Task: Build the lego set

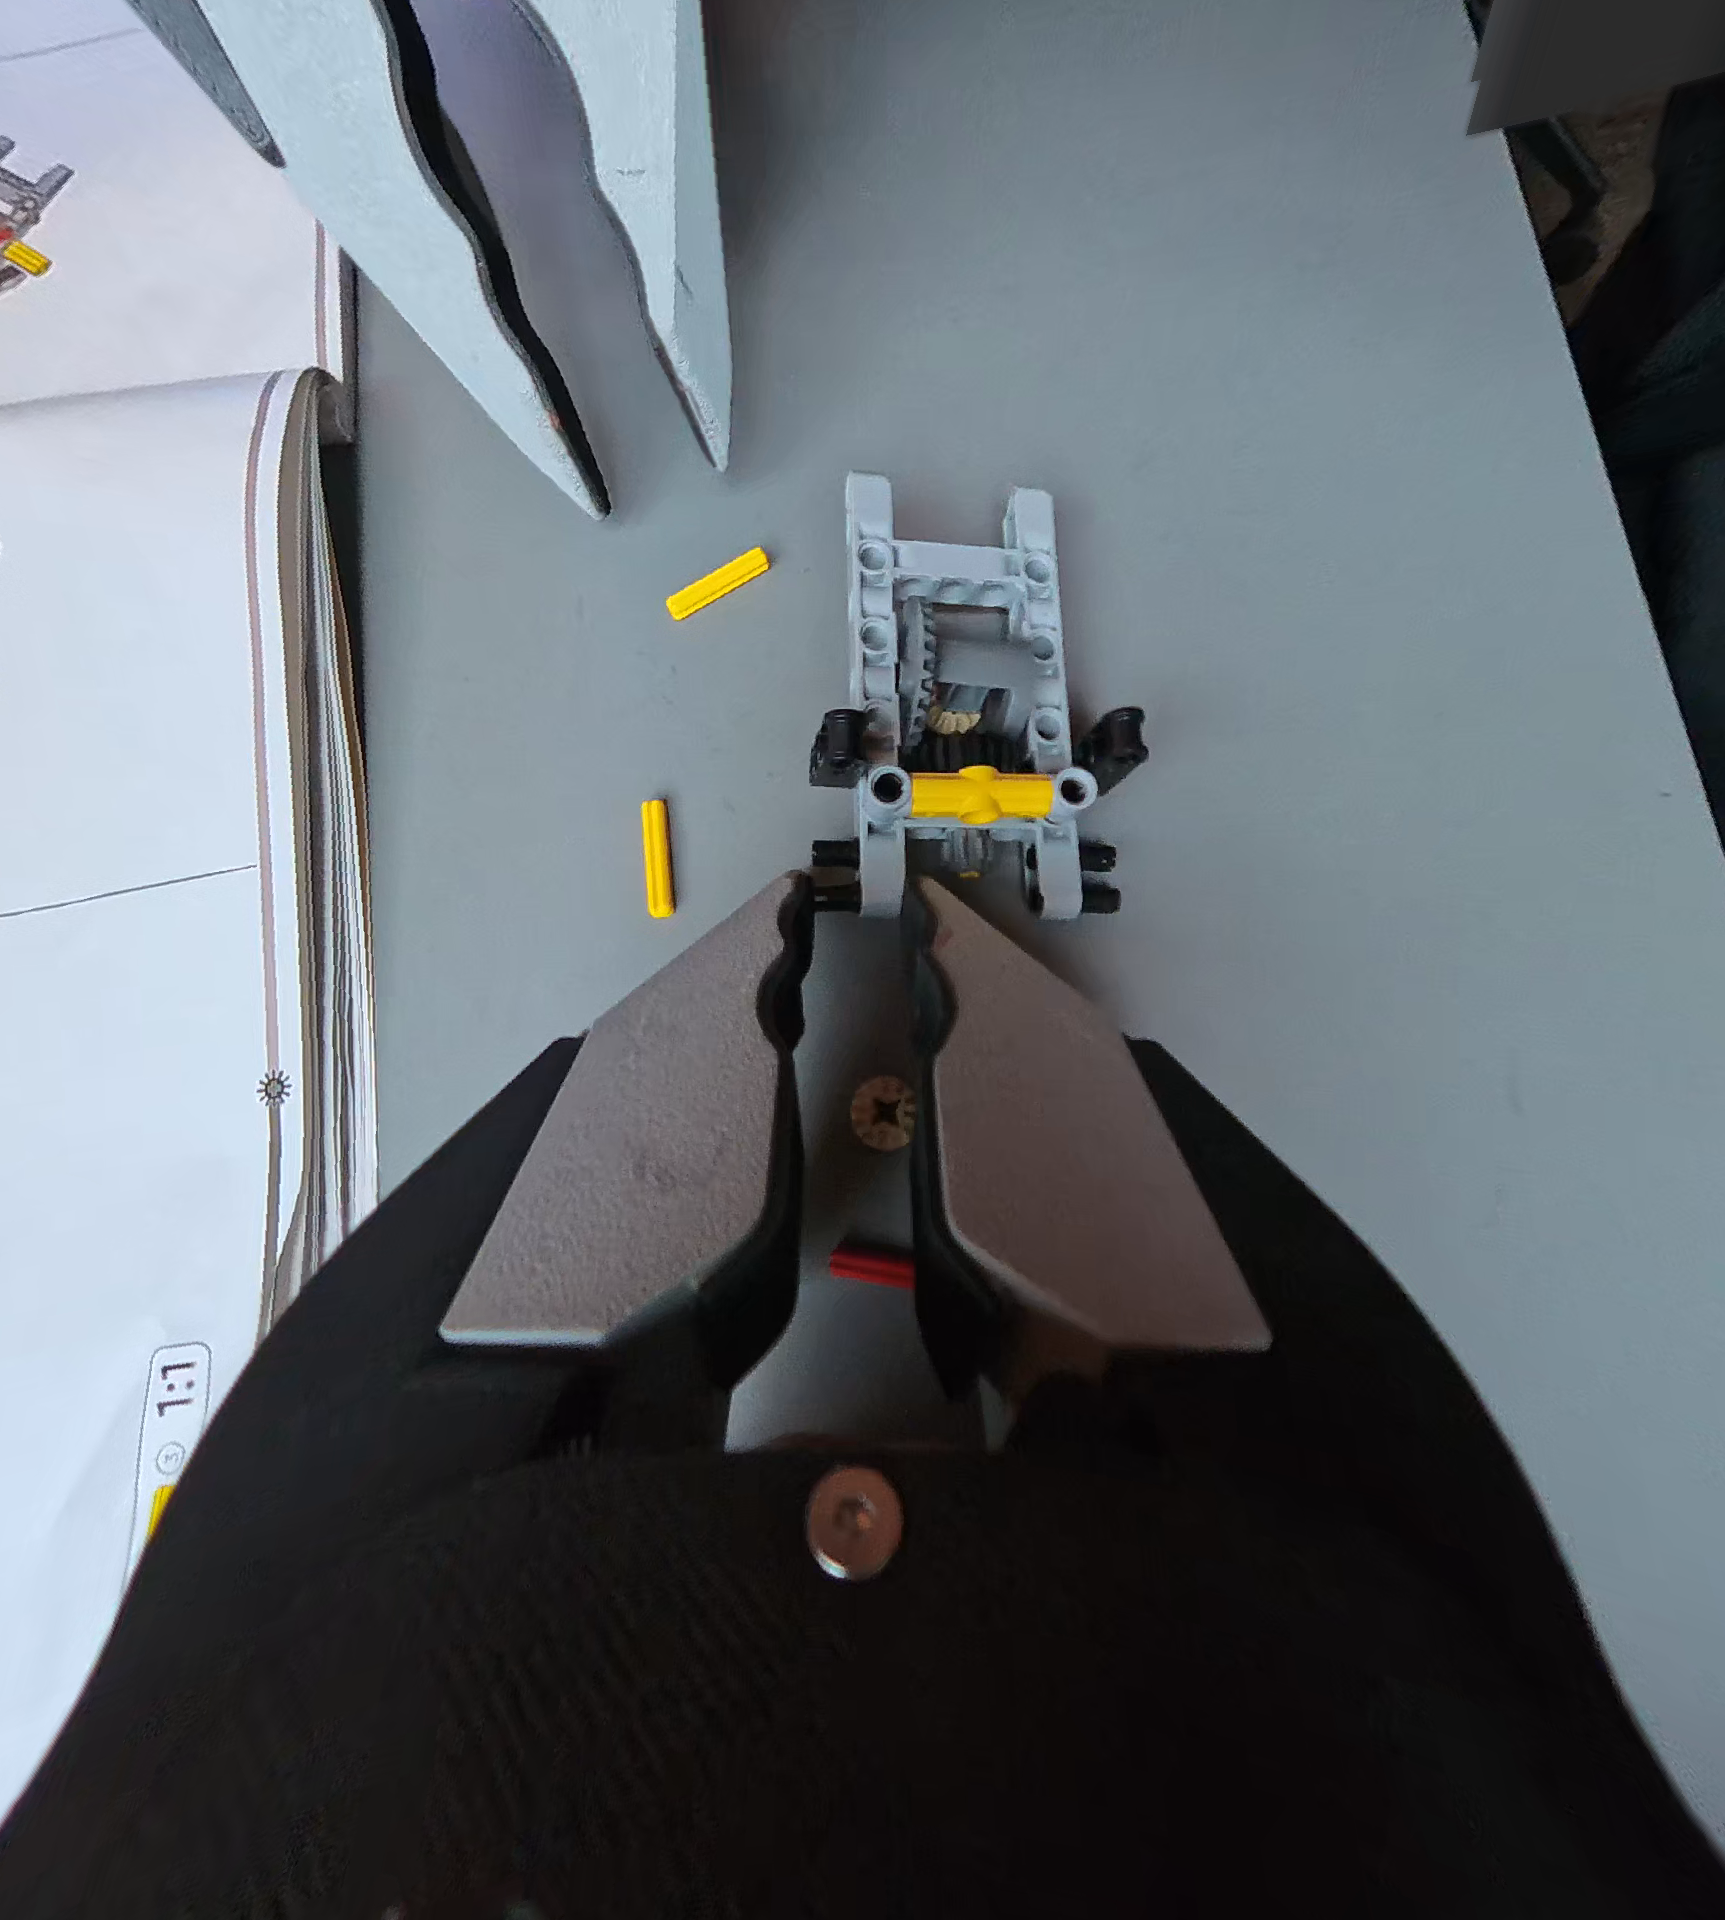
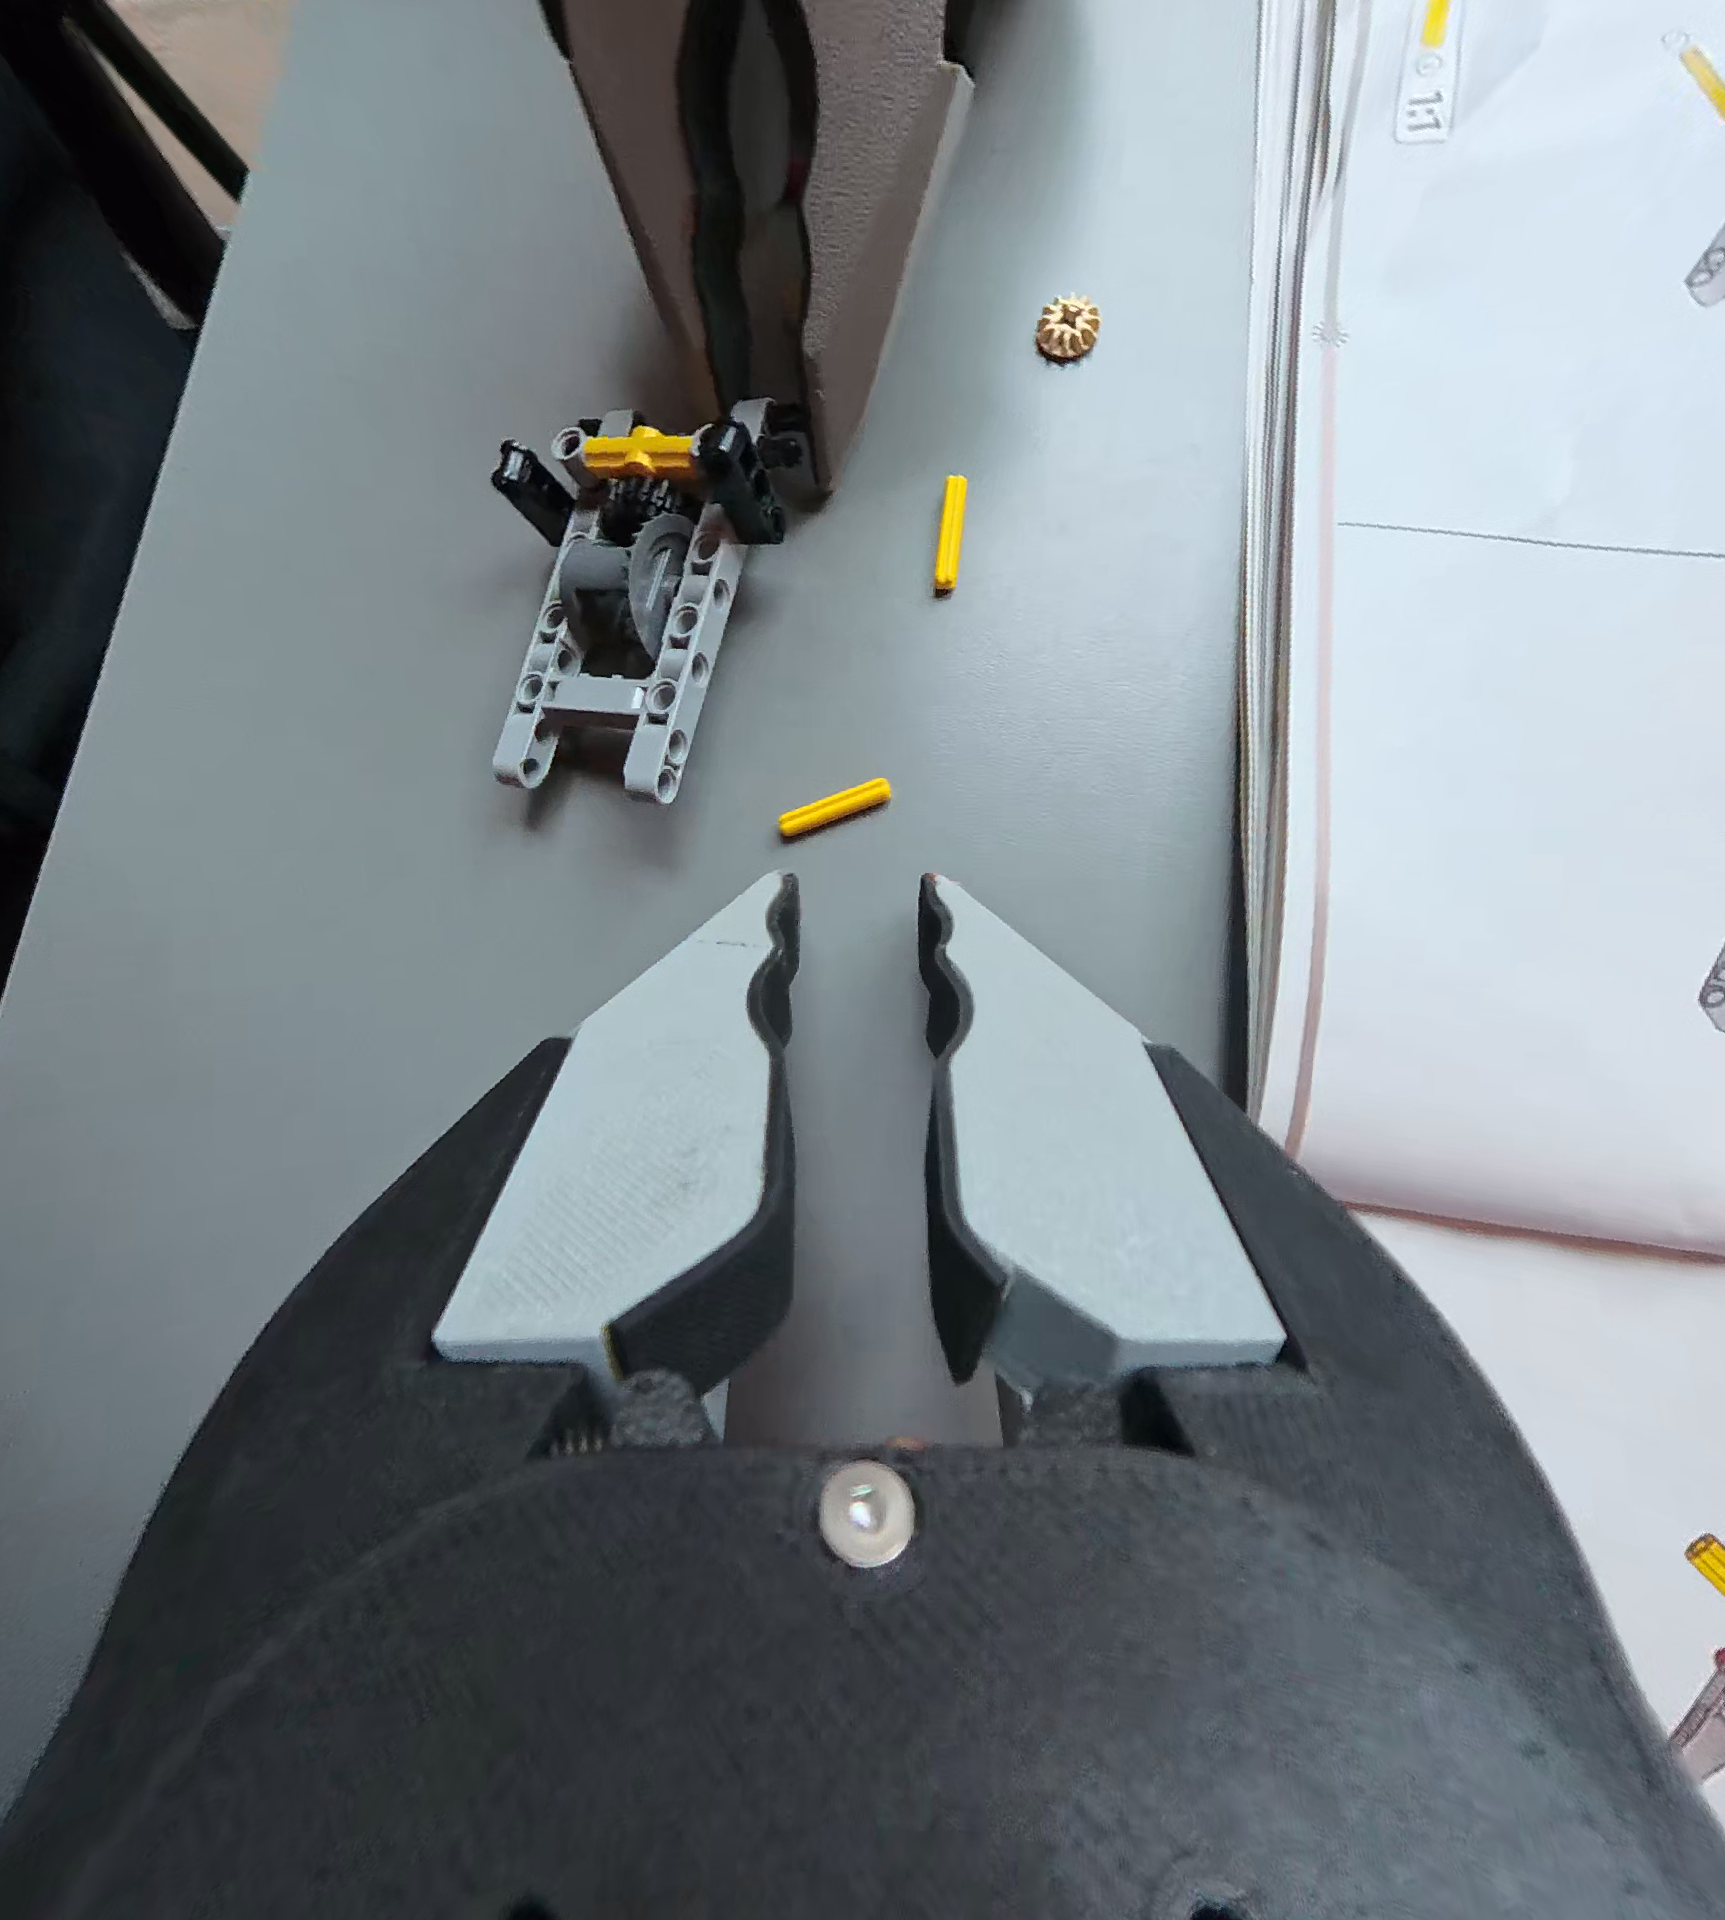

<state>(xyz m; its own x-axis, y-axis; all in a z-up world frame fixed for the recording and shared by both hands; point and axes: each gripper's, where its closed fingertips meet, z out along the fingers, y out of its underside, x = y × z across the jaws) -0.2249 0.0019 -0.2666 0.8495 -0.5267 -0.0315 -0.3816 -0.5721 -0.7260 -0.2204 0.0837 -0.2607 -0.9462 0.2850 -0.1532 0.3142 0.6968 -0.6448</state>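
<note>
Lego frame point(image 1: 962, 696): grey beams, a yellow cross-piece and black pins at one end, gears inside; lies flat on the grey table point(image 1: 1253, 520), toward its right edge in the left wrist view.

Left gripper point(image 1: 863, 894): fingertips at the frame's pinned end, around one grey leg of it; whether the jaws actually pinch the leg cannot be told.

Right gripper point(image 2: 856, 891): jaws spread, nothing between them, above bare table just short of the frame's open end.

Yellow rod point(image 1: 718, 583): loose, just left of the frame, near the right gripper's tips.

Second yellow rod point(image 1: 657, 858): loose, left of the pinned end.

Tan gear point(image 2: 1068, 327): loose, close to the booklet.

Red pin point(image 1: 868, 1263): on the table under the left gripper.

Instruction booklet point(image 1: 89, 727): open, along the table's left side.
</note>
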